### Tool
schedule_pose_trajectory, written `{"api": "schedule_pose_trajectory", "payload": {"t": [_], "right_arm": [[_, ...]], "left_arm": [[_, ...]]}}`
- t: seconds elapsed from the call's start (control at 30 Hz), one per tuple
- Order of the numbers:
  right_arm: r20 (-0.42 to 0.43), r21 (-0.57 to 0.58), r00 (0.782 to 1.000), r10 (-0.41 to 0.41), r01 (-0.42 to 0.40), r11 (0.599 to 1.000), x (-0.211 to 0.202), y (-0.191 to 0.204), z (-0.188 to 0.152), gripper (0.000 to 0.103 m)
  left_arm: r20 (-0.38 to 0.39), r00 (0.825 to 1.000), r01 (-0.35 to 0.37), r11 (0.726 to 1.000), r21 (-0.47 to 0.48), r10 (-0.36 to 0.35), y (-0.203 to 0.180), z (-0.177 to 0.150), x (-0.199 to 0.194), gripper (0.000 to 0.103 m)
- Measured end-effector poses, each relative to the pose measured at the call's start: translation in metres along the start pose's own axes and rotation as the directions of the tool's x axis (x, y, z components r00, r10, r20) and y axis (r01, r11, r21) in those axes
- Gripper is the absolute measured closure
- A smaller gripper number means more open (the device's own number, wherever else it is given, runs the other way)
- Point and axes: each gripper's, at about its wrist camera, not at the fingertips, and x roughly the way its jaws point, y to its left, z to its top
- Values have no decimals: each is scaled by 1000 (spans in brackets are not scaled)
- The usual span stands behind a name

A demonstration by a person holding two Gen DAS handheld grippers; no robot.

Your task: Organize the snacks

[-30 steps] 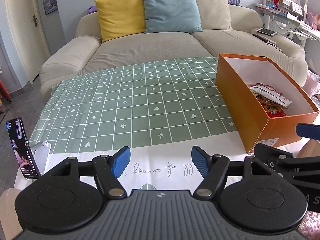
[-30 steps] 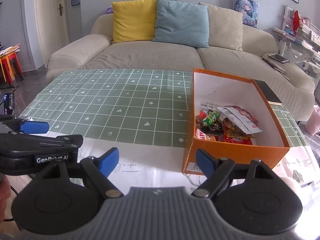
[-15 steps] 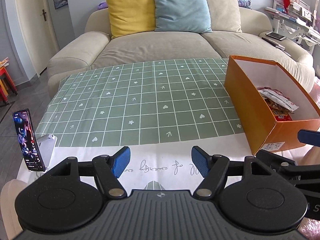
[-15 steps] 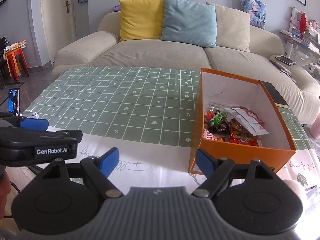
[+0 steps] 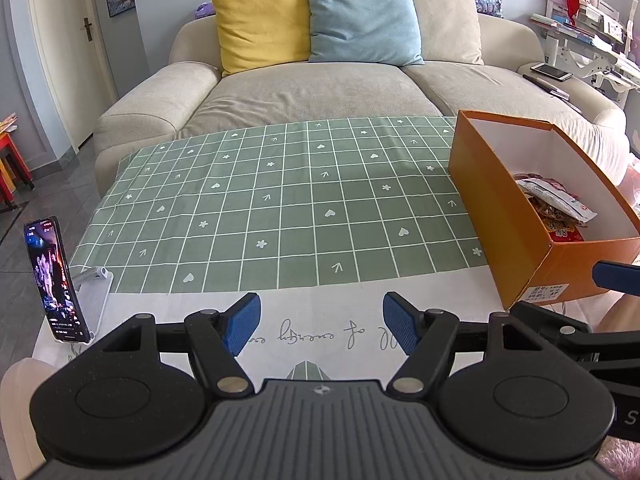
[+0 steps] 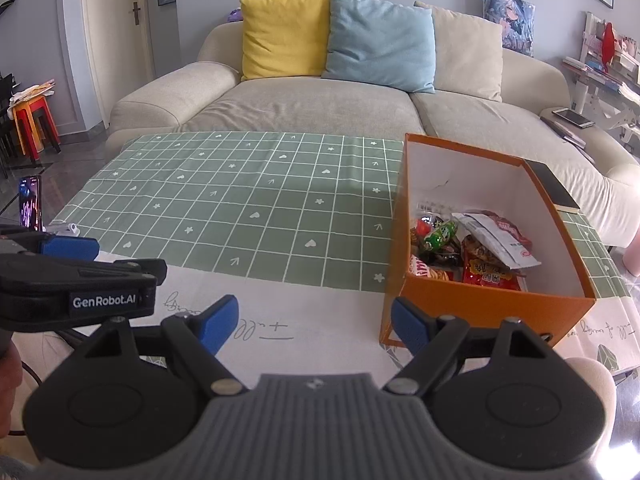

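Note:
An orange box (image 6: 476, 305) with white inner walls stands on the right side of the table; it also shows in the left wrist view as the orange box (image 5: 496, 204). Inside lie several snack packets (image 6: 480, 248), red, green and white; the left wrist view catches only some snack packets (image 5: 554, 208). My left gripper (image 5: 321, 326) hovers open over the white front part of the tablecloth, nothing between its blue pads. My right gripper (image 6: 315, 326) is open too, just in front of the box's near left corner, holding nothing.
A green checked cloth (image 5: 288, 204) covers the table's middle. A phone (image 5: 56, 280) stands on a white holder at the left edge. A beige sofa (image 5: 320, 92) with three cushions runs behind the table. A dark notebook (image 6: 554, 188) lies behind the box.
Both views have shifted a little, with the sofa and box sitting slightly lower in frame. Both grippers stay open and the snacks in the box have not moved.

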Motion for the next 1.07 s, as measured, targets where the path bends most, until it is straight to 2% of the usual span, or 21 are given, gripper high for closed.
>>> {"api": "schedule_pose_trajectory", "payload": {"t": [0.47, 1.07], "right_arm": [[-11, 8, 1000, 2, -2, 1000, 1, 0, -1, 22], [-27, 18, 1000, -2, 2, 1000, 4, 1, 0, 22]], "left_arm": [[4, 1000, 25, 1000, -7, -25, 0, -1, -2, 21], [10, 1000, 17, 1000, -12, -17, 2, 0, -3, 20]]}}
